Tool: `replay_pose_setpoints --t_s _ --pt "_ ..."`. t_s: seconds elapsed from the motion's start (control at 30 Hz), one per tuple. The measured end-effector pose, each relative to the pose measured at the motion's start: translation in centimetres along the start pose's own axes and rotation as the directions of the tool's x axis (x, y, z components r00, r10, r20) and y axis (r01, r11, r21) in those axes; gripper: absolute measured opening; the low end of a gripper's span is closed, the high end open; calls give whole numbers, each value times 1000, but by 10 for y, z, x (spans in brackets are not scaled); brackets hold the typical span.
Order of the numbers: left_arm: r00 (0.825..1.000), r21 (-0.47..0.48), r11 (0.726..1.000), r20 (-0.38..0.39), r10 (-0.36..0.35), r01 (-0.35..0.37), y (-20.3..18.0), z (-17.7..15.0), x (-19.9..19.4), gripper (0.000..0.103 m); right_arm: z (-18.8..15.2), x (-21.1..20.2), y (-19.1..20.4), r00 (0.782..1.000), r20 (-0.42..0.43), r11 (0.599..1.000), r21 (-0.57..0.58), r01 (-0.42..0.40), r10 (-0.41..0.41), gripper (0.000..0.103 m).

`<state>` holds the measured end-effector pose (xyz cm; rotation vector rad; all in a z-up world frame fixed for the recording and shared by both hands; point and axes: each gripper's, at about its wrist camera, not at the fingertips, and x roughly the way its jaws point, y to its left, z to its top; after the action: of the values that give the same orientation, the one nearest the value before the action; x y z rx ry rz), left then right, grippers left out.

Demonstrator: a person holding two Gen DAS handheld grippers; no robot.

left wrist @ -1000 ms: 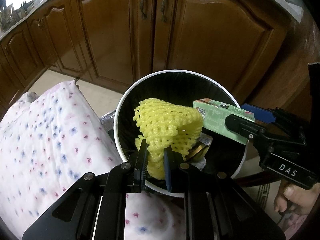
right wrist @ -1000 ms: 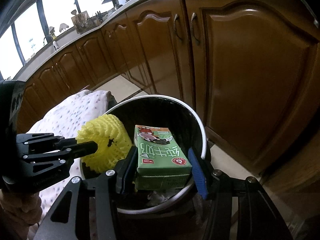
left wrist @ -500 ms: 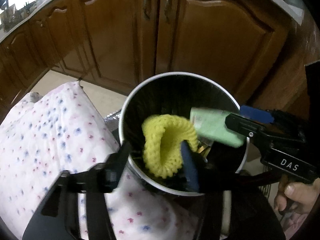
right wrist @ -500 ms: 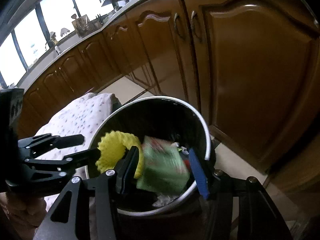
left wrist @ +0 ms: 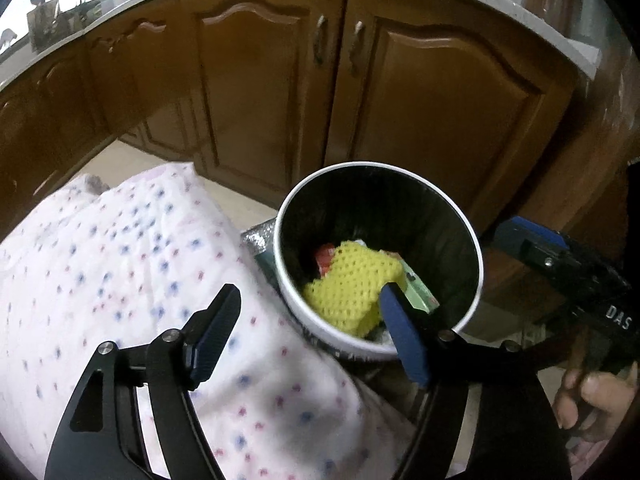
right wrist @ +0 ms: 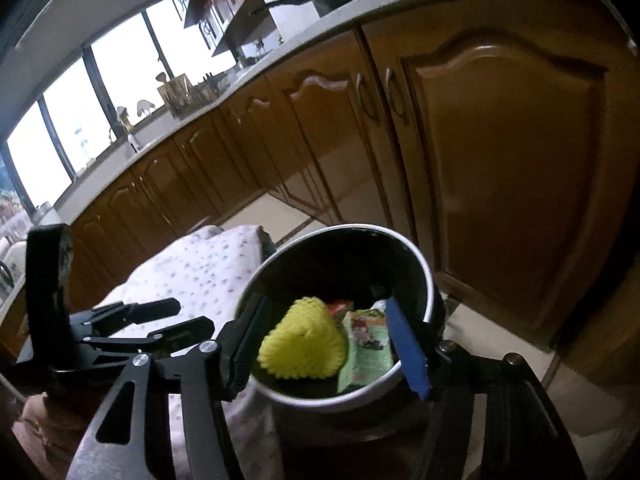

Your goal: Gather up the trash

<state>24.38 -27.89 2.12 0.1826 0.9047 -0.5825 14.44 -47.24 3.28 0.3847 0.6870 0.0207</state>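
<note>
Trash dropped in the bin

The yellow foam net (left wrist: 347, 288) and green carton (right wrist: 366, 348) were seen lying inside the bin (left wrist: 478, 268). The left gripper (left wrist: 310, 334) and right gripper (right wrist: 326, 346) had just been opening, fingers spread, nothing pinched.

L gripper (left wrist: 308, 328): jaws wide apart, nothing between them; just been opening. Tilted steeply down. R gripper (right wrist: 328, 344): jaws apart, nothing clamped; just been opening, angled down less steeply. Both sit side by side, L also visible at left in R wrist view. R hand (left wrist: 592, 396) grips R gripper's handle.
</note>
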Motion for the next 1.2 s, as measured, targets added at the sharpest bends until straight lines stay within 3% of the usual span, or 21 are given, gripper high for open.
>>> replay_pose_setpoints --t_s 0.13,0.4,0.73,0.9,1.07,1.1,1.13,1.2 --pt "1000 -44 999 31 -2 3 9 -16 -20 75 -14 -13 9 999 37 999 29 -20 19 78" --pt "992 -140 990 124 30 -13 30 -60 -65 87 -49 -32 29 995 82 993 94 -69 61 89" --pt "970 -245 968 217 107 -52 51 -124 -109 90 -82 -55 60 986 159 996 67 -60 49 97" --pt "952 -253 964 265 152 -84 52 -147 -126 98 -97 -68 74 979 202 999 40 -28 19 98" --pt "899 -254 960 382 213 -120 48 -164 -159 100 -96 -97 104 951 307 997 -62 49 -28 103" --pt "881 -246 959 411 233 -139 46 -166 -167 102 -95 -106 112 938 345 994 -87 71 -36 103" --pt "860 -242 957 442 255 -160 43 -168 -176 103 -97 -119 121 908 414 987 -113 115 -58 103" --pt "805 -228 950 509 304 -214 36 -176 -190 103 -104 -131 132 861 503 976 -141 165 -73 103"
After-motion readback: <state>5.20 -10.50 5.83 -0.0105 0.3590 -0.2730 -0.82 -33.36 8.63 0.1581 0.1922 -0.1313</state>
